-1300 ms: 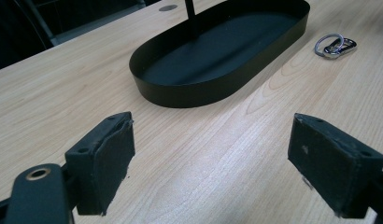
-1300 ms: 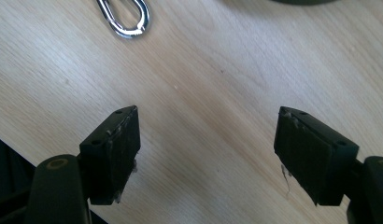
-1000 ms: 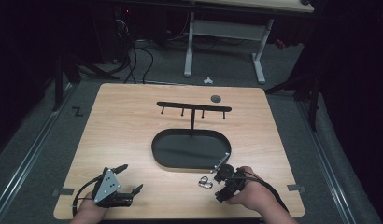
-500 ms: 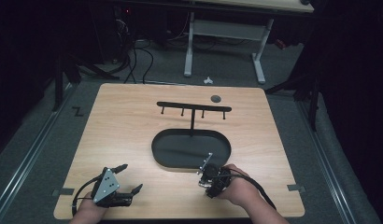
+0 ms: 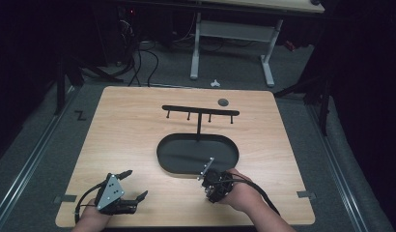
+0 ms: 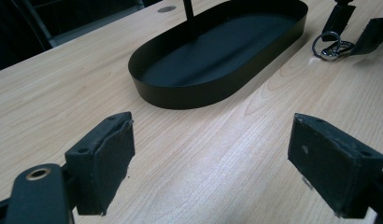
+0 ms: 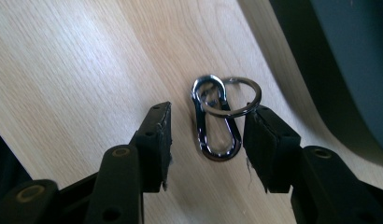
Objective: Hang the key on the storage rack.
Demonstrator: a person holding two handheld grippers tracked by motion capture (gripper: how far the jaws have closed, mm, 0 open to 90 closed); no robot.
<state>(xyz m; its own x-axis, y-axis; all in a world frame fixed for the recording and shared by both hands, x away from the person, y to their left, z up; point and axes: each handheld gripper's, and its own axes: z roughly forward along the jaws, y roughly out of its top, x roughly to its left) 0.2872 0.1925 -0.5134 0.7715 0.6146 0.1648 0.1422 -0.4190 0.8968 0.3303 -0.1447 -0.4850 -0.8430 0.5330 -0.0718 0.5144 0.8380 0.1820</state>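
The shiny silver carabiner clip (image 7: 216, 122) with its thin metal key ring (image 7: 231, 97) is found lying flat on the light wooden table (image 5: 133, 145), just outside the near rim of the black oval metal tray (image 5: 198, 155). In the right gripper view the clip is seen between the two black padded jaws of the right gripper (image 7: 206, 142). Those jaws have just been closing, but a gap is left on the left side, while the right pad looks close to or touching the ring (contact can't be told for sure). So nothing is gripped yet.

From the high view none of that detail can be made out: the right gripper (image 5: 209, 180) is seen at the tray's near edge, and the clip is mostly hidden under it.

The left gripper (image 5: 133, 186) is held low at the near left corner of the table, well apart from the tray. In its own view (image 6: 208, 172) the jaws are spread wide with only bare wood between them, and the key ring (image 6: 330, 45) can be spotted far off at the top right, beside the tray (image 6: 217, 88).

The black T-shaped hook rack (image 5: 200, 112) rising from the tray's far end is shown best from above.
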